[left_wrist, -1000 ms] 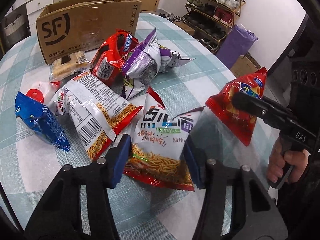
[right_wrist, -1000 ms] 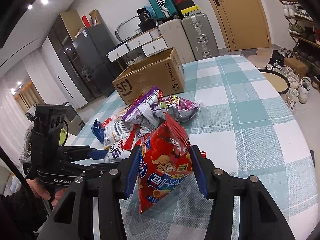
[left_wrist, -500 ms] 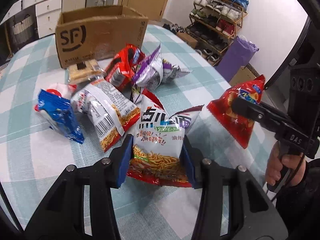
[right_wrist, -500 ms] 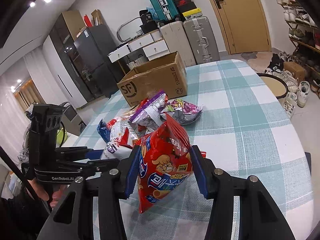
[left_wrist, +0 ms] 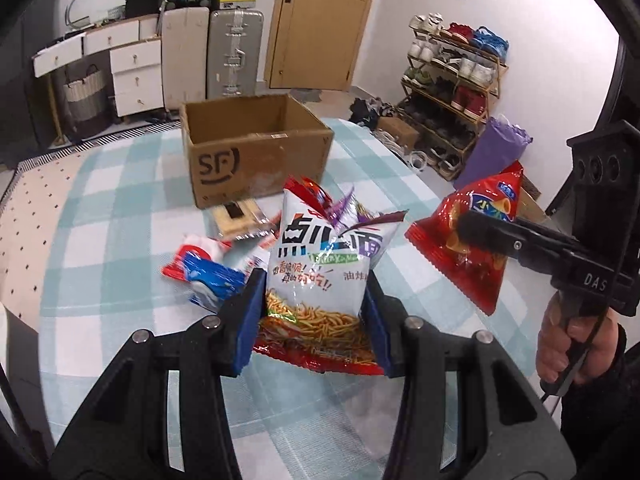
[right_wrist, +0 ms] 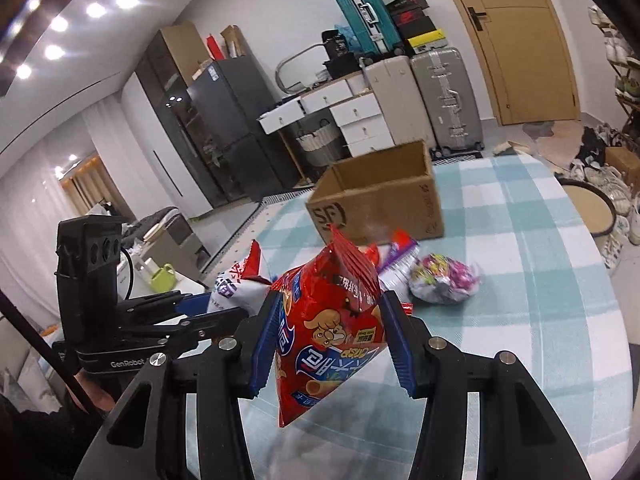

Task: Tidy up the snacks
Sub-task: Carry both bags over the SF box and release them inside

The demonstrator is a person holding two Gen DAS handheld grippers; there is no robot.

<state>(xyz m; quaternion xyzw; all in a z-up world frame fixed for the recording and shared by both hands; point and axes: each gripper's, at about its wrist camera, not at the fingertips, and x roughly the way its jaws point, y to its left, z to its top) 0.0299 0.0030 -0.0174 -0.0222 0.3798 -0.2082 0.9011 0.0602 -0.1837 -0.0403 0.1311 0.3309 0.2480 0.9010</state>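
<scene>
My left gripper [left_wrist: 316, 316] is shut on a white and red noodle snack bag [left_wrist: 324, 268], lifted off the table. My right gripper [right_wrist: 330, 336] is shut on a red chip bag [right_wrist: 332, 332] that hangs above the checked tablecloth; the same red chip bag [left_wrist: 476, 240] shows at the right of the left wrist view. An open cardboard box [left_wrist: 256, 152] marked SF stands behind the snack pile. The noodle snack bag [right_wrist: 234, 284] also peeks out at the left of the right wrist view, beside the left gripper [right_wrist: 200, 312].
Loose snacks lie on the round table [left_wrist: 100, 240]: a blue and red packet [left_wrist: 204, 280], a clear cracker pack [left_wrist: 240, 218], a purple and silver bag [right_wrist: 444, 284]. A shoe rack [left_wrist: 452, 92], suitcases [left_wrist: 236, 56] and drawers [left_wrist: 132, 72] stand beyond the table.
The left gripper closed on the noodle bag and lifted it from the table. Both grippers rose and tilted up, so the box's open top and the room behind have come into view.
</scene>
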